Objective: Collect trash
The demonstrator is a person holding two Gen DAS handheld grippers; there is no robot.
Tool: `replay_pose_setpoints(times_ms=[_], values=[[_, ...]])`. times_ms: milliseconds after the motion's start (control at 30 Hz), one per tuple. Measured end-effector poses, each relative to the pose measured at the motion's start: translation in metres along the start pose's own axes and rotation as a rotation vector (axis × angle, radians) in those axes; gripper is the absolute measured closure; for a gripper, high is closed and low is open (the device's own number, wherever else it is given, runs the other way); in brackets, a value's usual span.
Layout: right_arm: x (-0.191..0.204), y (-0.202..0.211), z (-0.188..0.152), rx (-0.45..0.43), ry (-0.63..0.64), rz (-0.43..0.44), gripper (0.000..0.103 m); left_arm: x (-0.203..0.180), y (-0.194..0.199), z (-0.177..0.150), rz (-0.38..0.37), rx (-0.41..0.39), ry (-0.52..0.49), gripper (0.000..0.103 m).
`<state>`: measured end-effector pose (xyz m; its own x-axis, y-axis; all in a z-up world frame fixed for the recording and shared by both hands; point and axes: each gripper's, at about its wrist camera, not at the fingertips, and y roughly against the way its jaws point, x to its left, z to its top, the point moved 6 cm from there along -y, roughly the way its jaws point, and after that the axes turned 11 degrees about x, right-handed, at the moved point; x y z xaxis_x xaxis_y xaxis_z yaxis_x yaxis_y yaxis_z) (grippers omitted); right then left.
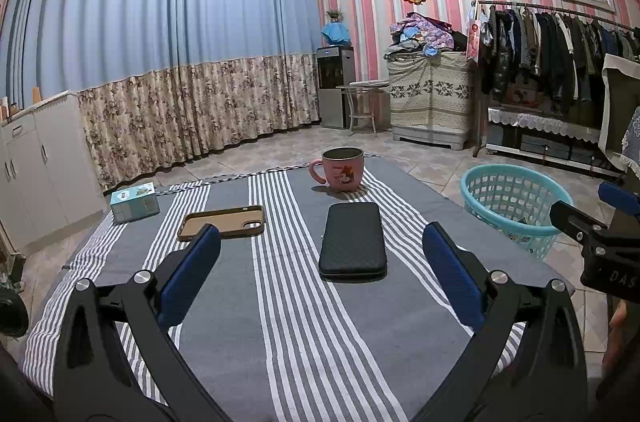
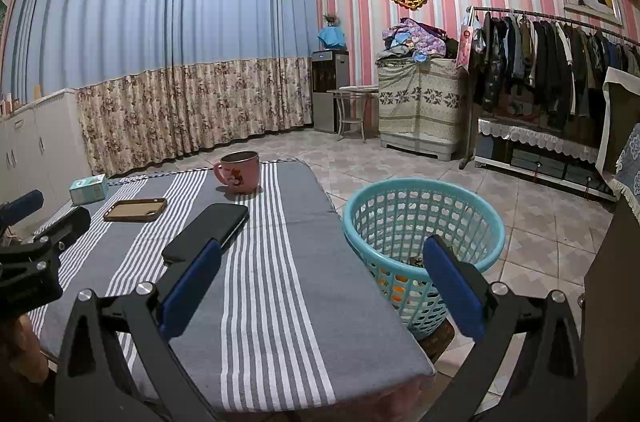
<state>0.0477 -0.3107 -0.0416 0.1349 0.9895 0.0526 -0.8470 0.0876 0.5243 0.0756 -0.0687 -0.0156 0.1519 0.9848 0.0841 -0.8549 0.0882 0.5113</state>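
Both claws, left gripper (image 1: 320, 262) and right gripper (image 2: 320, 274), are hovering wide and empty; turquoise perforated plastic basket (image 2: 424, 218) off the tabletop's right edge is holding scraps, and no obvious trash is showing on the striped grey cloth (image 2: 280, 302).

Dim, bluish indoor light, seemingly from overhead, casts soft shadows; fisheye bending and dark vignetting mark the edges.

basket (image 2: 424, 222) right of table (image 2: 304, 286)

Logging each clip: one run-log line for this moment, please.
left gripper: open, empty | right gripper: open, empty | turquoise plastic basket: floor beside table, some contents | striped table: no trash visible
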Motion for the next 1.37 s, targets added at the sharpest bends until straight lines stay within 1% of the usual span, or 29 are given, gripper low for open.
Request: replay_pose_setpoints(times_ms=[300, 1367], values=[[-0.0008, -0.0007, -0.0022, -0.001, -0.002, -0.002, 0.004, -0.0037, -0.0018, -0.0064, -0.004, 0.007, -0.007, 0.005], [-0.0019, 0.0004, 0.0002, -0.005, -0.006, -0.007, 0.004, -0.0022, -0.0007, -0.0098, -0.007, 0.003, -0.003, 0.005]])
